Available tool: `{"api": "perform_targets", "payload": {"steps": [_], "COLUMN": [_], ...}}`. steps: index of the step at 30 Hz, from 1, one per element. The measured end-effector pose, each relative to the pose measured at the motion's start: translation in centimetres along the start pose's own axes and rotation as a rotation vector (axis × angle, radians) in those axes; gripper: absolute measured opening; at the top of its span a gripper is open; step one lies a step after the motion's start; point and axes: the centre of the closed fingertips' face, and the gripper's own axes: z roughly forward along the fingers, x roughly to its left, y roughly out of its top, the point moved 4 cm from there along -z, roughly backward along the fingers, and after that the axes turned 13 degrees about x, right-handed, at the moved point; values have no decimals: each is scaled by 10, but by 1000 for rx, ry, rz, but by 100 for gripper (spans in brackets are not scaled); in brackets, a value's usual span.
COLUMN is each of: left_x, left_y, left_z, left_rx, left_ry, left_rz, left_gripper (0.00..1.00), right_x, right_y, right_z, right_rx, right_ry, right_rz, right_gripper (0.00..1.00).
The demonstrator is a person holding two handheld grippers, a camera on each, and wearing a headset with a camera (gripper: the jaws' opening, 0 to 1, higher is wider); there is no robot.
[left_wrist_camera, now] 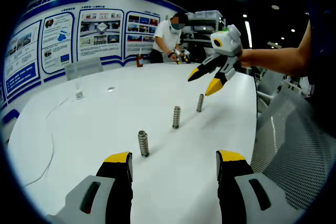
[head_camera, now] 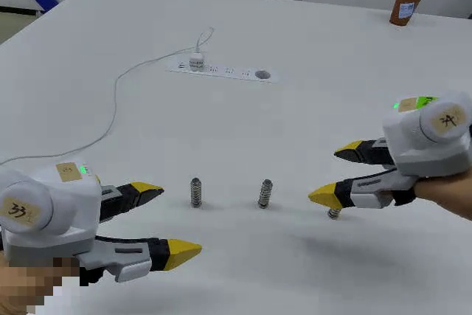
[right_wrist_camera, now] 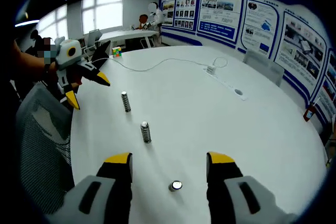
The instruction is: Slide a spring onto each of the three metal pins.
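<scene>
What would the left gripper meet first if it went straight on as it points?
Likely the nearest upright spring, just ahead and roughly in line with the gap between the open jaws; relative height is unclear.

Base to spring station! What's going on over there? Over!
Left tool open, empty. Right tool open, empty. Three small grey coiled metal springs standing upright in a row on the white table. White power strip far back, not blocking.

Head view: small grey metal pin (head_camera: 334,213) mostly hidden behind lower yellow-tipped jaw of right gripper (head_camera: 323,175), only its base visible. Left edge cuts off thin white cable (head_camera: 114,108).
</scene>
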Motion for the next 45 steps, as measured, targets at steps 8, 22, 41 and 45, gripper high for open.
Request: {"api": "perform_targets", "payload": {"steps": [8,22,41,45], "left_x": [0,-1,-4,-3], "left_y": [2,1,3,2], "left_z": [1,1,0,0], "left_rx": [-5,-9,-14,-13], "left_ry": [-2,-1,-2,-1], "left_rz": [3,0,10,6], "left_gripper": [67,67,67,67], "right_x": [3,17,29,30], "right_y": [-20,-37,-65,-68], "right_z": [-12,-20,-27,-29], "right_rx": [-40,-144,-174,-195], "right_ry": [-21,-23,-37,-51], "right_rz": [51,112,144,167], "right_gripper": [60,61,63,63]}}
